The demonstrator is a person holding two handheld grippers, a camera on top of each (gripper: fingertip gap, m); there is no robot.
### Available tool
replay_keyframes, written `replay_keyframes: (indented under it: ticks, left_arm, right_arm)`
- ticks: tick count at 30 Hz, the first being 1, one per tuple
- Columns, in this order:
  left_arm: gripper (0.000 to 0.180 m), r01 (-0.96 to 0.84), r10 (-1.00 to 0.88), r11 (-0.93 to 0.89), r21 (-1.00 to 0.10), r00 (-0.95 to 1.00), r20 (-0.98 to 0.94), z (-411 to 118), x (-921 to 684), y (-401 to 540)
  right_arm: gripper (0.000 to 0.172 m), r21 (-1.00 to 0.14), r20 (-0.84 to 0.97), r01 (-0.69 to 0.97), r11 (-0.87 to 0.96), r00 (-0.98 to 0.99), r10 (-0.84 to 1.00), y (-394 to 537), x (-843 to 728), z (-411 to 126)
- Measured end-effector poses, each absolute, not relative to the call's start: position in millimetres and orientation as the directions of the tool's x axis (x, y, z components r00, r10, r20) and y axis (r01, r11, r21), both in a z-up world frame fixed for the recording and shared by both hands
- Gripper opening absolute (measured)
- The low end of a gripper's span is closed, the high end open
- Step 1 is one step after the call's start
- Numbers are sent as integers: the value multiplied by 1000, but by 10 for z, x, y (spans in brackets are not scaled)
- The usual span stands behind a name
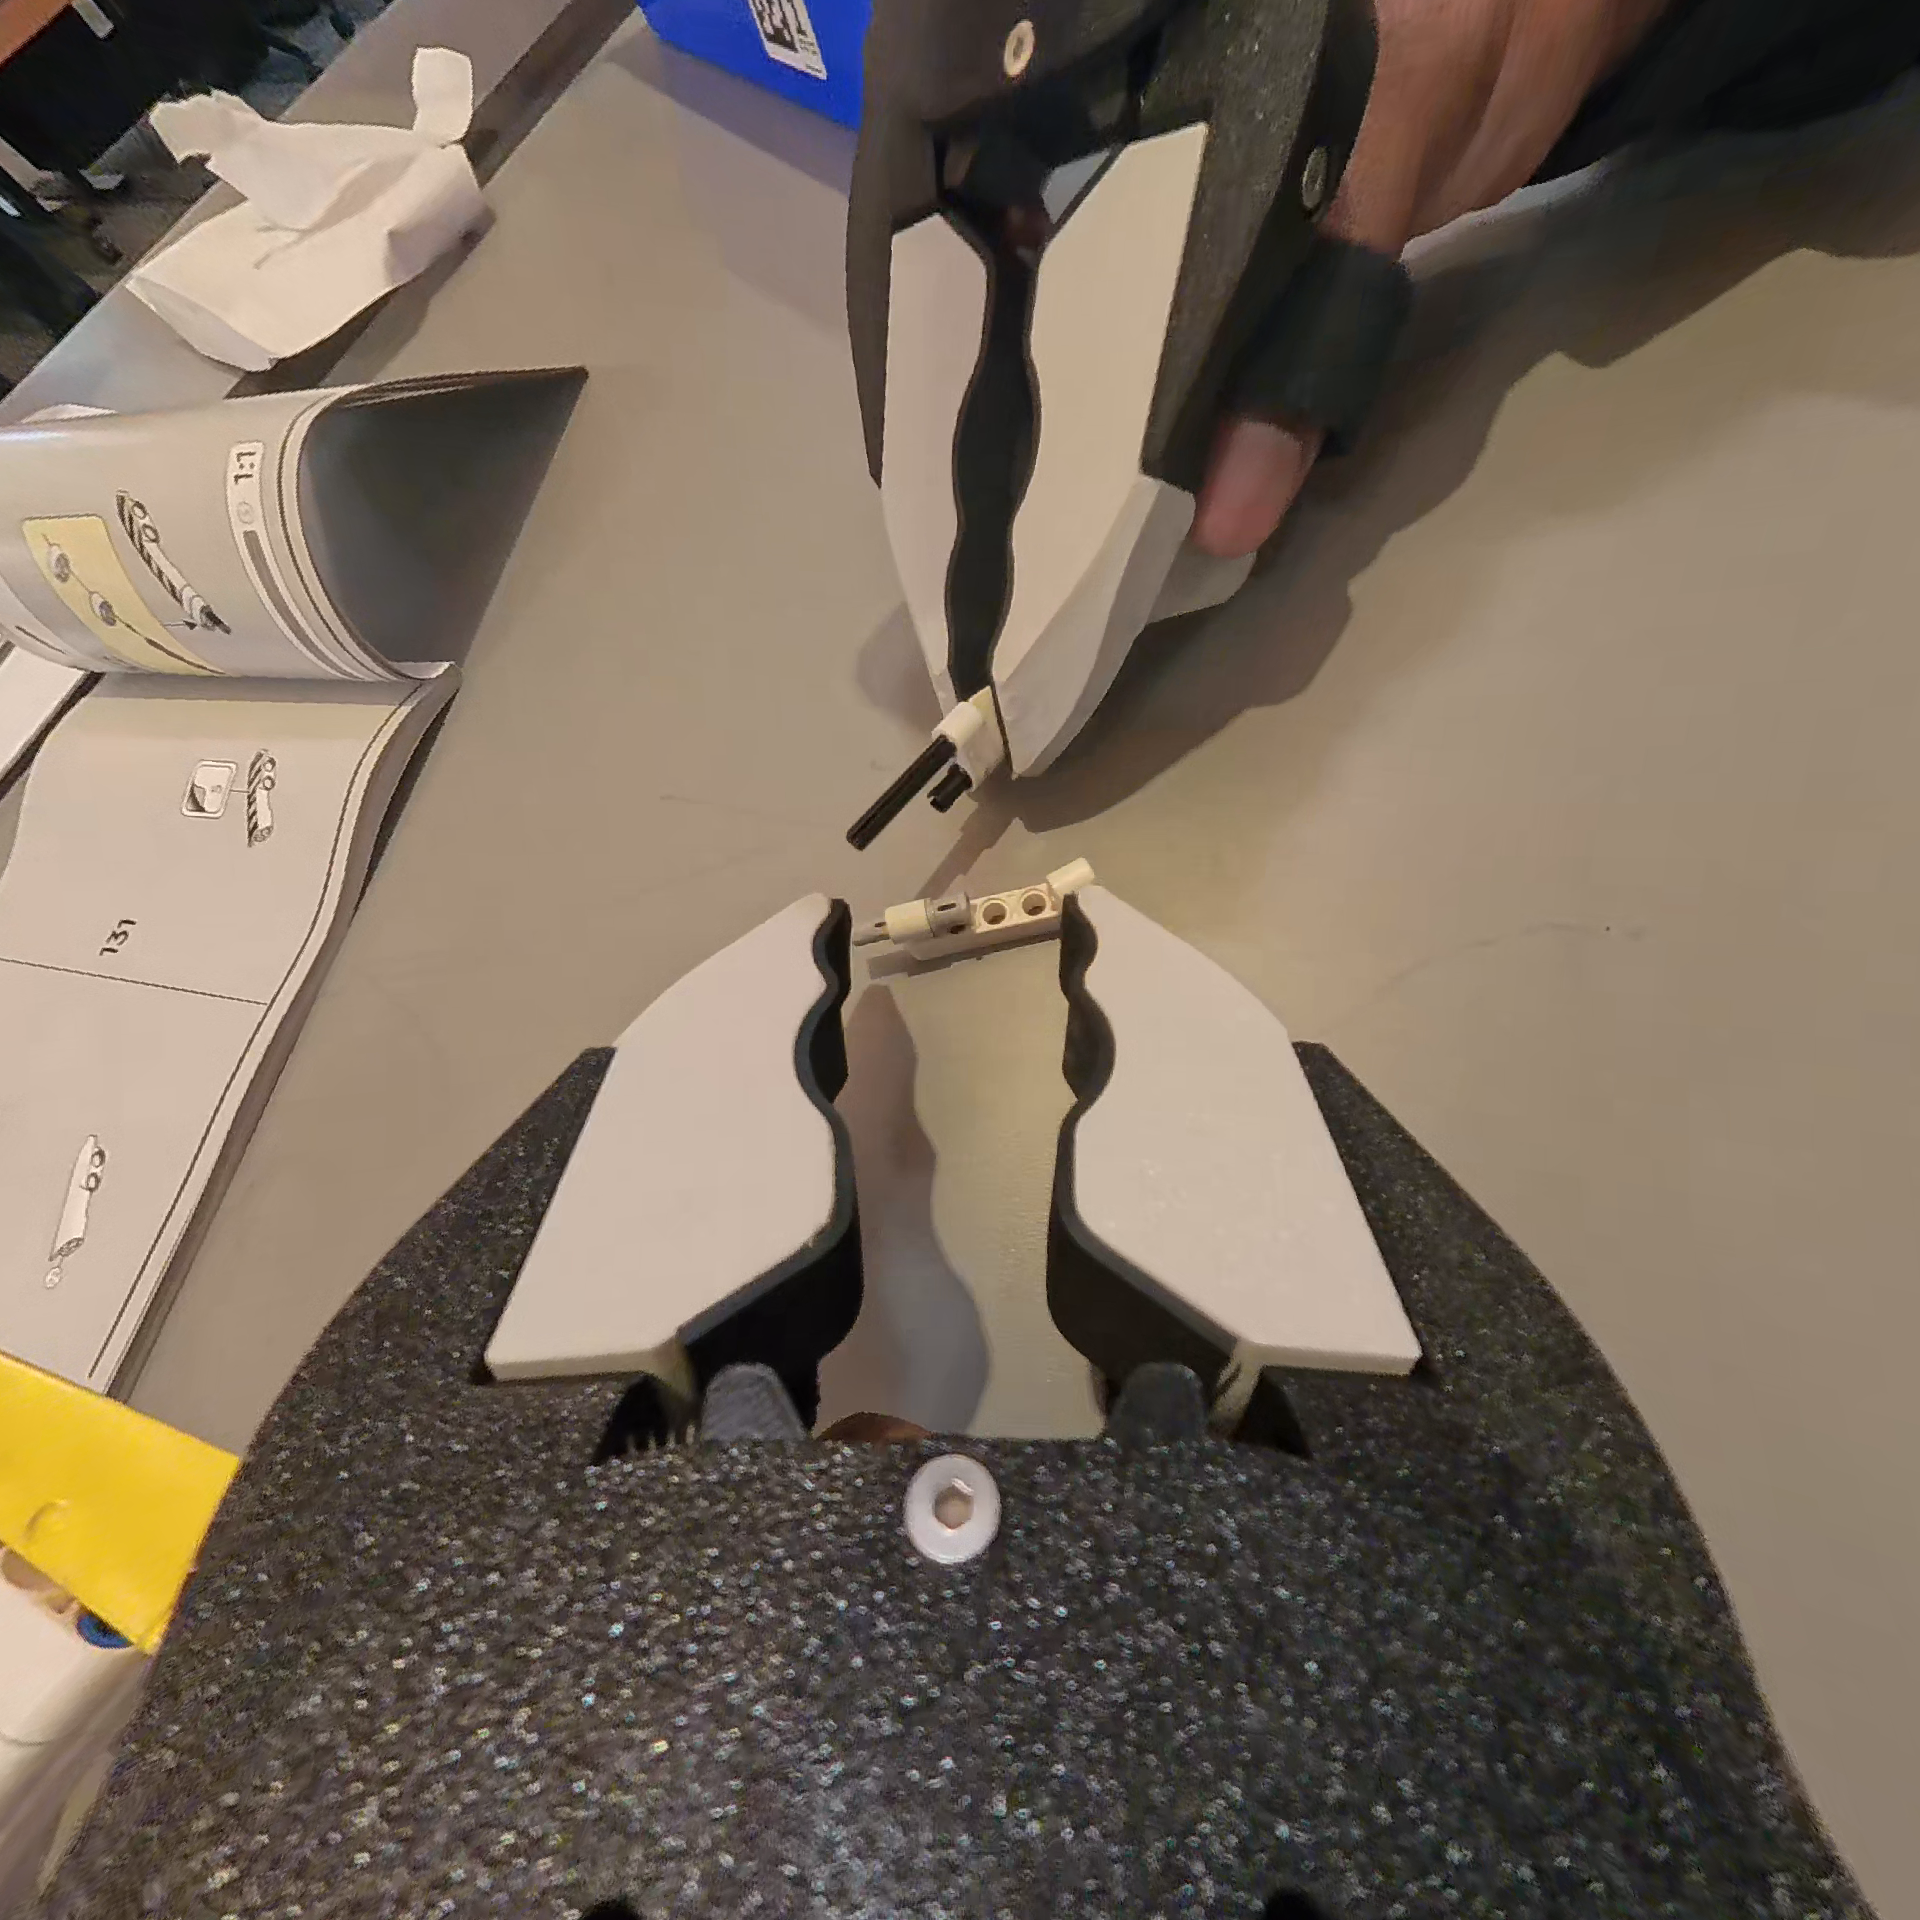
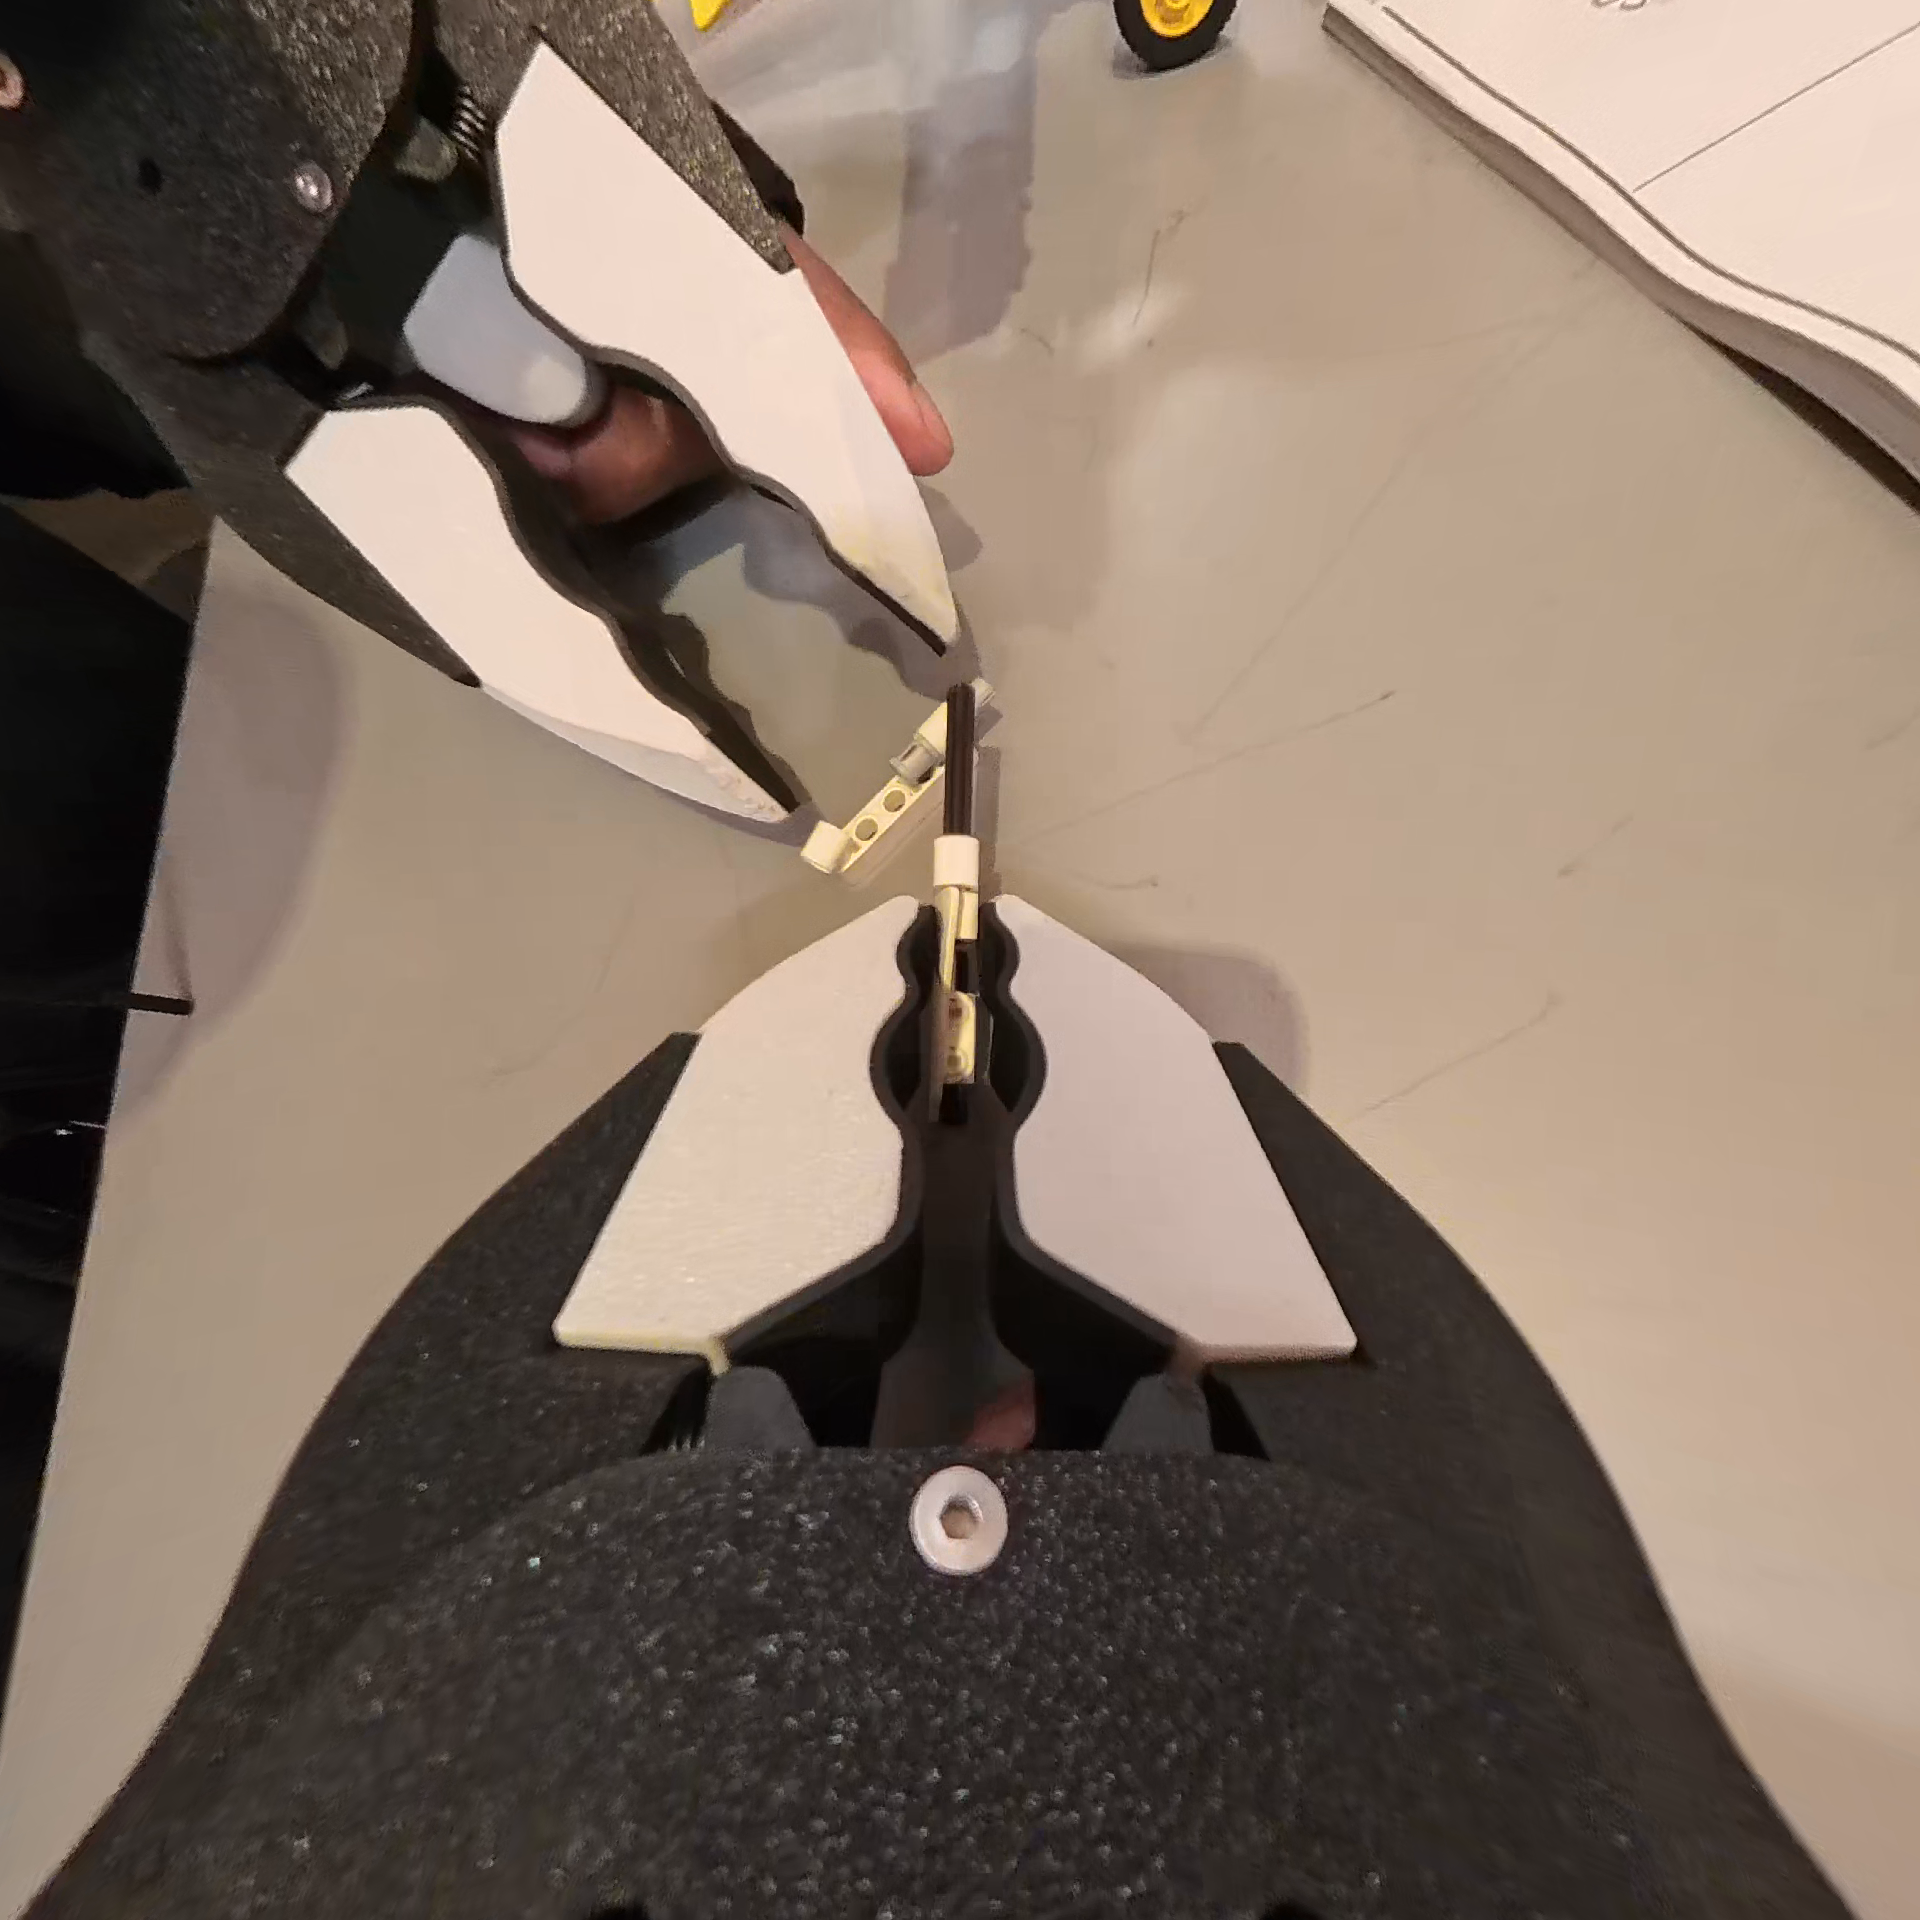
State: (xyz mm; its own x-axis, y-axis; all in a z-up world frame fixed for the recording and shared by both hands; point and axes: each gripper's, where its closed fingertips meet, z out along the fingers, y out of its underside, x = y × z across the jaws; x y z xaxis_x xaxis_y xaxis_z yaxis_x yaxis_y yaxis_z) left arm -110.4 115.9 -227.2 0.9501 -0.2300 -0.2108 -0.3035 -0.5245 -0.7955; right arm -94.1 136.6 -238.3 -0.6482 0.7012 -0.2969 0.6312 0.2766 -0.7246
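Grey tabletop, instruction booklet at left. Left wrist view: left gripper fingers spread, white holed beam assembly lying unclamped between the tips. Right wrist view: right gripper fingers clamped on a white connector with black axle; parts not yet joined.

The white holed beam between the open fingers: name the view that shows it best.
The left wrist view: the white holed beam lies side-on and unobstructed on the table, between the left gripper's open fingertips. In the right wrist view the right gripper's black axle crosses its far end.
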Motion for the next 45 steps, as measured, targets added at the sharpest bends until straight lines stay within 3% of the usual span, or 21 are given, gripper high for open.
replay_keyframes:
  ticks: [45]
  left_arm:
    - [38, -325, -209, -548, -771, 945, -250, -2317, -1141, 1160]
  right_arm:
    - [7, -697, -436, 693, 184, -614, 658, 1361, -963, -2344]
